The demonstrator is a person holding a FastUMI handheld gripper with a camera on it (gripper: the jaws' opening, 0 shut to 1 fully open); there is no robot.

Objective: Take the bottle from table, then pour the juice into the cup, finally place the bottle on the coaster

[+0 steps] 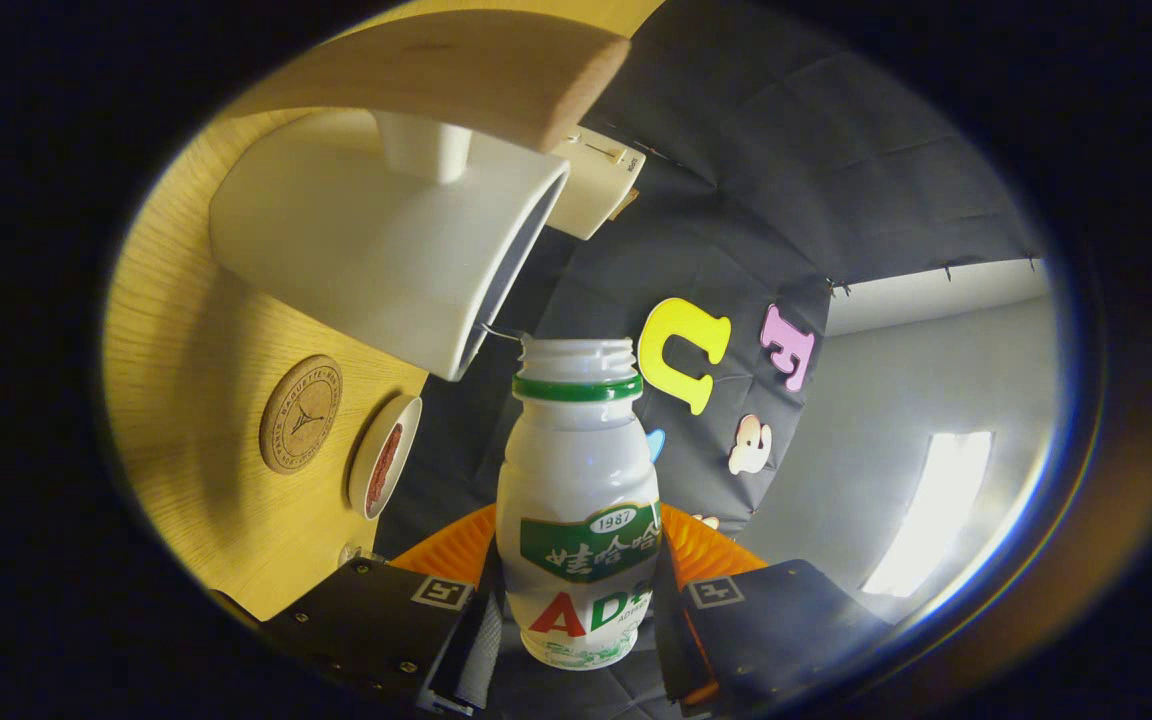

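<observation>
My gripper (576, 605) is shut on a white plastic bottle (576, 500) with a green neck ring and a green and red label. The fingers (474, 625) press its lower body from both sides. The cap is off and the mouth is open. I am rolled over, so the wooden table (186, 330) stands like a wall beside the bottle. A wide white cup (376, 250) rests on it, and its open rim sits just beyond the bottle's mouth, close to it. A round cork coaster (301, 413) lies on the table nearer to me than the cup.
A small white dish (384, 470) with something red in it sits between the coaster and the bottle. A curved wooden piece (456, 75) and a white box (596, 180) stand beyond the cup. The booth's black cloth wall hangs behind the bottle.
</observation>
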